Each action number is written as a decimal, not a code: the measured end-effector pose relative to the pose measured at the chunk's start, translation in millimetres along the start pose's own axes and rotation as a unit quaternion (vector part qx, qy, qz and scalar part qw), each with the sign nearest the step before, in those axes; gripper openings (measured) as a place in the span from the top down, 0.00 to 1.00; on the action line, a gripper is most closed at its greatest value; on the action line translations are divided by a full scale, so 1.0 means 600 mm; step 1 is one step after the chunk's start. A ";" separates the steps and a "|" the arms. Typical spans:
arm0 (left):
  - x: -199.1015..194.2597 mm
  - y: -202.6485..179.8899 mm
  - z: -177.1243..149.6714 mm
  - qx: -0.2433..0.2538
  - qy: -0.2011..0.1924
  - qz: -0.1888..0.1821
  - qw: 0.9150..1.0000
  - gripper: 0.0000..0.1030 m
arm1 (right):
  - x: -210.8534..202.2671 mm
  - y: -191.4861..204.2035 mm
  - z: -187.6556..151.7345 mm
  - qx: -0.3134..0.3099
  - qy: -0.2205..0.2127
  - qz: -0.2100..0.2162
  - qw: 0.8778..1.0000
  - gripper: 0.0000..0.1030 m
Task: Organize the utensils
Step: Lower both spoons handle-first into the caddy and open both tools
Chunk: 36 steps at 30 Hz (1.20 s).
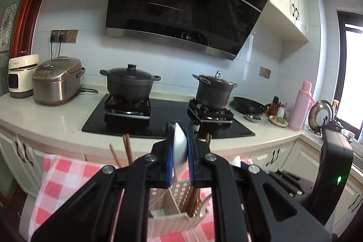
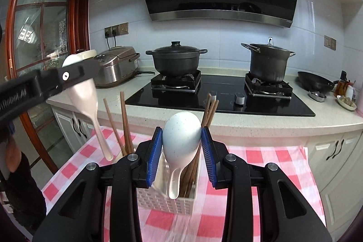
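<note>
Blue pads of my left gripper (image 1: 180,146) are pinching a pale pink spoon (image 2: 82,92) edge-on by its bowl, up over the basket (image 2: 166,202). My right gripper (image 2: 182,146) is hovering wide around a white spoon (image 2: 181,137) standing there. Both look light, stiff and glossy, likely slippery; I'd grip where bowl narrows.

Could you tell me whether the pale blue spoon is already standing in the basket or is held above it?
In: spoon stands handle-down inside basket; right claw brackets its bowl, contact unclear.
</note>
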State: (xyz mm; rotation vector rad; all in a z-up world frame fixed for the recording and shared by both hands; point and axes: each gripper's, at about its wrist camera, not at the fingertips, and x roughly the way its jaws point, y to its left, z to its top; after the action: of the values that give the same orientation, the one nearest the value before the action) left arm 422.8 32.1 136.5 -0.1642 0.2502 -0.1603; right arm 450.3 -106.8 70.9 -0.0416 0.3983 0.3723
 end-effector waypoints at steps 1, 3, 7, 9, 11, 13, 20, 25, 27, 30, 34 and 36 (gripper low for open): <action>0.010 0.000 0.004 -0.001 -0.002 0.002 1.000 0.90 | 0.007 -0.002 0.002 0.001 0.001 0.000 1.000 0.68; 0.024 0.002 0.004 -0.006 -0.003 0.003 1.000 0.90 | 0.024 -0.006 0.002 0.004 0.005 0.002 1.000 0.68; 0.061 0.017 -0.022 -0.025 0.015 0.002 1.000 0.90 | 0.055 -0.010 -0.017 0.001 0.024 0.004 1.000 0.68; 0.080 0.025 -0.043 -0.026 0.027 0.006 0.999 0.90 | 0.070 -0.011 -0.030 -0.001 0.034 0.004 0.999 0.68; 0.100 0.033 -0.065 -0.030 0.043 0.008 0.999 0.90 | 0.080 -0.014 -0.041 0.001 0.041 0.005 0.999 0.68; 0.111 0.045 -0.083 -0.040 0.054 0.006 0.998 0.90 | 0.089 -0.015 -0.051 0.002 0.048 0.005 0.999 0.68; 0.117 0.070 -0.122 -0.052 0.069 0.024 0.996 0.87 | 0.095 -0.011 -0.070 -0.005 0.059 0.013 0.998 0.67; 0.096 0.084 -0.127 -0.054 0.067 0.037 0.996 0.71 | 0.079 -0.012 -0.067 -0.002 0.053 0.007 0.999 0.58; 0.081 0.086 -0.124 -0.050 0.059 0.046 0.996 0.63 | 0.067 -0.013 -0.064 -0.001 0.049 0.005 0.999 0.58; 0.059 0.086 -0.117 -0.047 0.053 0.056 0.996 0.56 | 0.043 -0.013 -0.057 -0.002 0.040 0.002 0.999 0.58; 0.022 0.079 -0.111 -0.028 0.043 0.079 0.996 0.30 | 0.006 -0.009 -0.050 -0.005 0.025 -0.003 1.000 0.58; -0.002 0.070 -0.109 -0.012 0.033 0.092 0.995 0.20 | -0.014 -0.008 -0.048 -0.006 0.018 -0.005 1.000 0.55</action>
State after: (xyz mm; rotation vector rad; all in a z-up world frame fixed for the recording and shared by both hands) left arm 410.6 64.1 66.5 -0.1592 0.3308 0.0211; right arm 434.2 -117.4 47.2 -0.0612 0.4304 0.3644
